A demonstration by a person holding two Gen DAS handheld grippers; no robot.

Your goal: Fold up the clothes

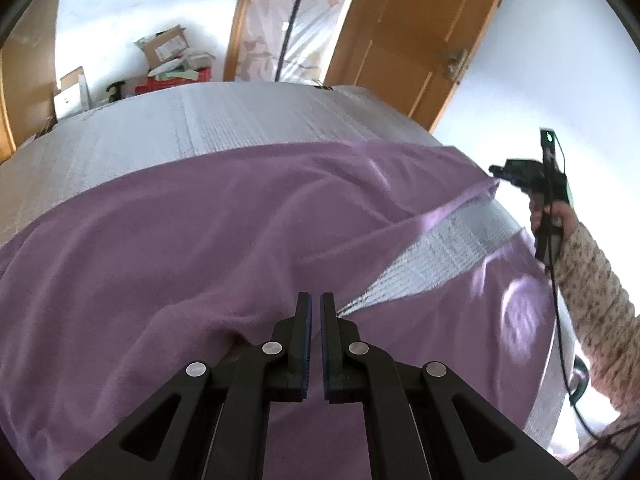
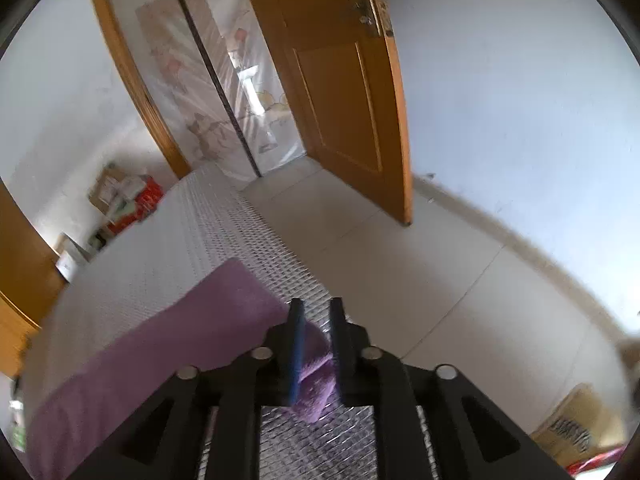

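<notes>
A purple garment (image 1: 208, 232) lies spread and wrinkled over a white quilted bed (image 1: 208, 120). My left gripper (image 1: 315, 300) hovers over the garment's near part with its jaws almost together and a thin gap between them; whether cloth is pinched is hidden. My right gripper (image 2: 316, 308) is shut on a bunched end of the purple garment (image 2: 316, 376), which stretches left across the bed (image 2: 168, 240). In the left wrist view the right gripper (image 1: 500, 170) holds the garment's far right corner at the bed's edge.
An open wooden door (image 2: 344, 88) and a curtained doorway (image 2: 224, 92) stand past the bed. Cardboard boxes and red packages (image 1: 172, 60) are piled by the far wall. Pale tiled floor (image 2: 420, 280) lies right of the bed. A cable (image 1: 556, 320) hangs from the right gripper.
</notes>
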